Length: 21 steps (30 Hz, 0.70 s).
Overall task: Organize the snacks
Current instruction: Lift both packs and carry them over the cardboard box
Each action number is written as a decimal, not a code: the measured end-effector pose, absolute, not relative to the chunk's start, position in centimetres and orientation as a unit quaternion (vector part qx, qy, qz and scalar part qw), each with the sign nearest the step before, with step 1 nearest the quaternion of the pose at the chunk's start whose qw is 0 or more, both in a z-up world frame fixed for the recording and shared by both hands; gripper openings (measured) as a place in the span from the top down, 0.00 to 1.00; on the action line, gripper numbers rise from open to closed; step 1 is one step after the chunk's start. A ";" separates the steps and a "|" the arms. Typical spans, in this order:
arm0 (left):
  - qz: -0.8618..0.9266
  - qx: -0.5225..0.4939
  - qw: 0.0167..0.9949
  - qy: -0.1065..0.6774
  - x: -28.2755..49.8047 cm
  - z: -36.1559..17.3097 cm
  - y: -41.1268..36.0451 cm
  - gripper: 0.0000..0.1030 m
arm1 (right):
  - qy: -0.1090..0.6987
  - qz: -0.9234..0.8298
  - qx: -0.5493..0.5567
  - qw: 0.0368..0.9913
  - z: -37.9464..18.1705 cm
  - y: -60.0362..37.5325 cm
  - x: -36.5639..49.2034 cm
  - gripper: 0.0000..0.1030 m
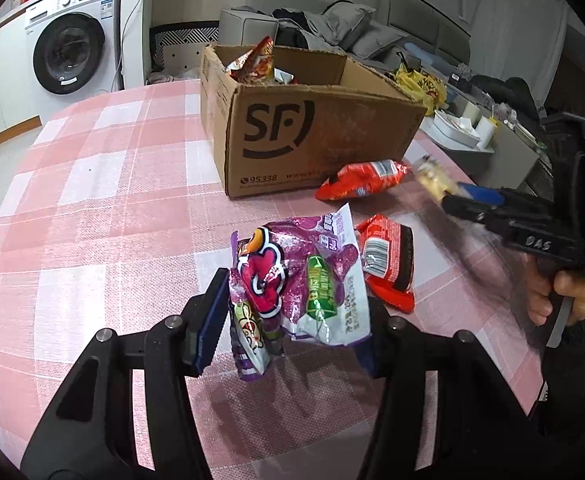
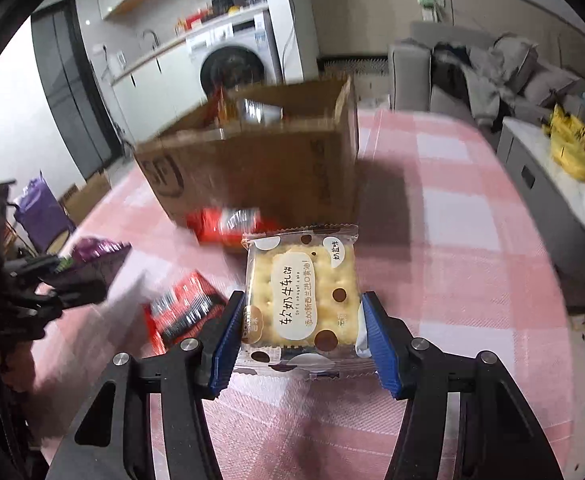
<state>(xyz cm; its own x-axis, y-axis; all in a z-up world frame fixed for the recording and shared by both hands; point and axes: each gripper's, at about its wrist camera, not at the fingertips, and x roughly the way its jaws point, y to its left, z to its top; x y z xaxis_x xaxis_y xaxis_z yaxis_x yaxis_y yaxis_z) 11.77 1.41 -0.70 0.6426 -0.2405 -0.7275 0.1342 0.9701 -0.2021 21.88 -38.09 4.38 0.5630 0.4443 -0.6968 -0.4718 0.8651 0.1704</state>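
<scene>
- Two red packets (image 1: 388, 266) (image 1: 362, 179) lie on the table (image 1: 112, 200) beside one box (image 1: 312, 136).
- Left gripper (image 1: 296, 320) clamps one purple packet (image 1: 292, 280), angled down.
- Right gripper (image 2: 302, 344) clamps one cracker packet (image 2: 302, 296) above the table.

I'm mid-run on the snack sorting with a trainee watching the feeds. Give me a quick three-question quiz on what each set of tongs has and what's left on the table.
1. True or false: the left tongs are closed on the purple snack bag.
2. What do the right tongs hold?
A. a red packet
B. the cracker packet
C. nothing
3. How many red packets lie loose on the checked tablecloth in front of the cardboard box?

Key:
1. True; both pads press on the bag.
2. B; it sits clamped between the blue pads.
3. Two: one red packet close to the box, another red packet nearer the left tongs.
</scene>
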 end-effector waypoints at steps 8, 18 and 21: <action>-0.091 -0.067 0.912 0.394 11.3 0.3 1.5 0.50 | 0.348 0.271 0.001 0.898 6.9 -38.6 20.9 0.43; -0.078 -0.080 0.920 0.375 11.0 1.6 1.8 0.50 | 0.315 0.284 0.020 0.905 8.4 -38.7 19.8 0.43; -0.070 -0.073 0.925 0.366 10.9 2.1 1.6 0.50 | 0.307 0.287 0.024 0.907 8.7 -38.6 19.5 0.43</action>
